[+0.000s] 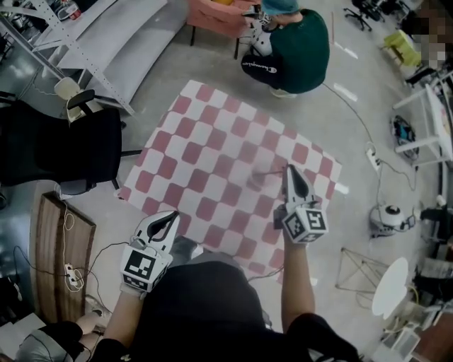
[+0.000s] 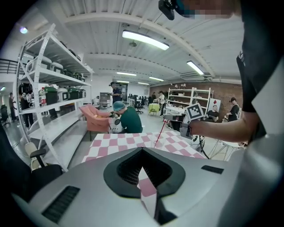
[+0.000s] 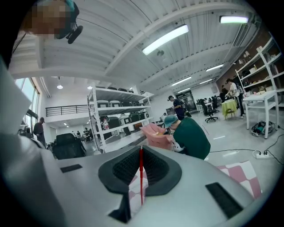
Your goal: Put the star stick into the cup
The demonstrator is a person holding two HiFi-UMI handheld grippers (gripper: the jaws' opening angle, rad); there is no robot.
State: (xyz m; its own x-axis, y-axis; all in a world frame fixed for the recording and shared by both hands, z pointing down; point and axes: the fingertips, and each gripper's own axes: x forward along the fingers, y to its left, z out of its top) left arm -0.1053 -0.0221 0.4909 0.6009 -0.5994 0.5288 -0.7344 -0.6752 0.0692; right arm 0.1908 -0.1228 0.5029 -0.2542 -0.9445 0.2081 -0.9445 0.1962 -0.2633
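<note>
My right gripper (image 1: 289, 170) is held over a pink-and-white checkered mat (image 1: 212, 162) on the floor, shut on a thin red stick (image 3: 141, 175). The stick runs straight up between the jaws in the right gripper view. In the left gripper view the same stick (image 2: 159, 134) slants down from the right gripper (image 2: 188, 127) toward the mat (image 2: 133, 141). Nearer my body, my left gripper (image 1: 168, 216) hangs above the mat's front edge, its jaw tips touching with nothing between them (image 2: 142, 150). No cup shows in any view.
A person in a green top (image 1: 294, 44) crouches at the mat's far side by a pink armchair (image 1: 216, 14). A black office chair (image 1: 60, 145) and grey shelving (image 1: 106, 42) stand left. A wooden board (image 1: 60, 251), cables and a white round stool (image 1: 389, 286) lie around.
</note>
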